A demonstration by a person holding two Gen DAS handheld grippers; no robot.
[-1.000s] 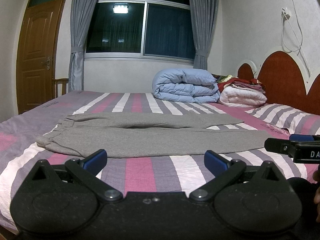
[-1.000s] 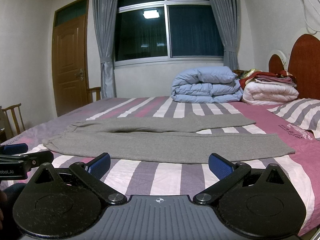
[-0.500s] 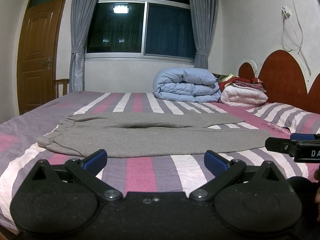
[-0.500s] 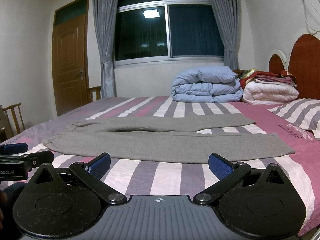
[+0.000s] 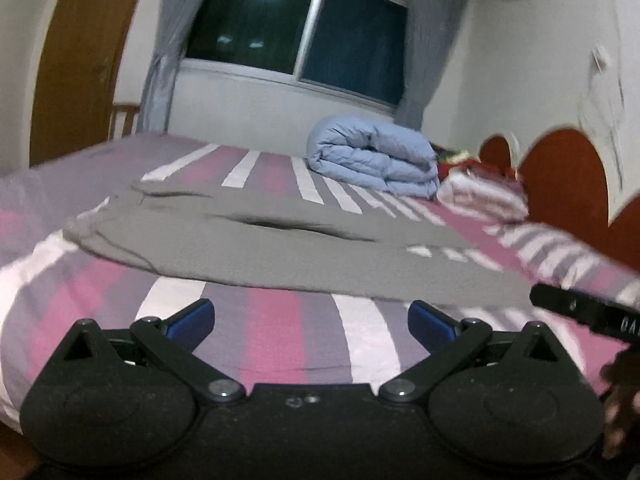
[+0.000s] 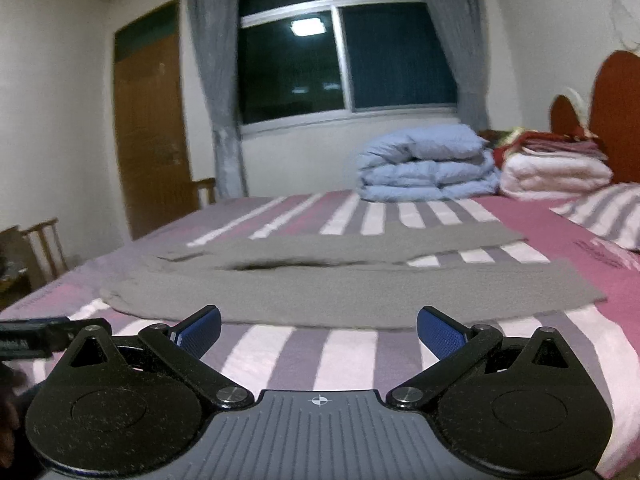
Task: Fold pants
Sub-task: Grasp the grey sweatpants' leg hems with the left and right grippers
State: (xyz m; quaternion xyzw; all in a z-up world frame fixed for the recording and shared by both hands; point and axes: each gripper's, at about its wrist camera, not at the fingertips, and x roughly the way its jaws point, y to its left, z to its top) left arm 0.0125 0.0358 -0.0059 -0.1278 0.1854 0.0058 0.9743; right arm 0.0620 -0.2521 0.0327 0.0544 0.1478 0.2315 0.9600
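Grey pants lie flat across the striped bed, waistband to the left, two legs running right with a gap between them. They also show in the right wrist view. My left gripper is open and empty, just short of the near leg's edge. My right gripper is open and empty, also just short of the near leg. The right gripper's finger shows at the right edge of the left wrist view.
A folded blue duvet and a stack of white and red bedding sit at the far side by the red headboard. A striped pillow lies at the right. A wooden chair and door stand left.
Both grippers have tilted and moved forward toward the pants; both views are now blurred and rolled. The pants have not moved. Both stay open.
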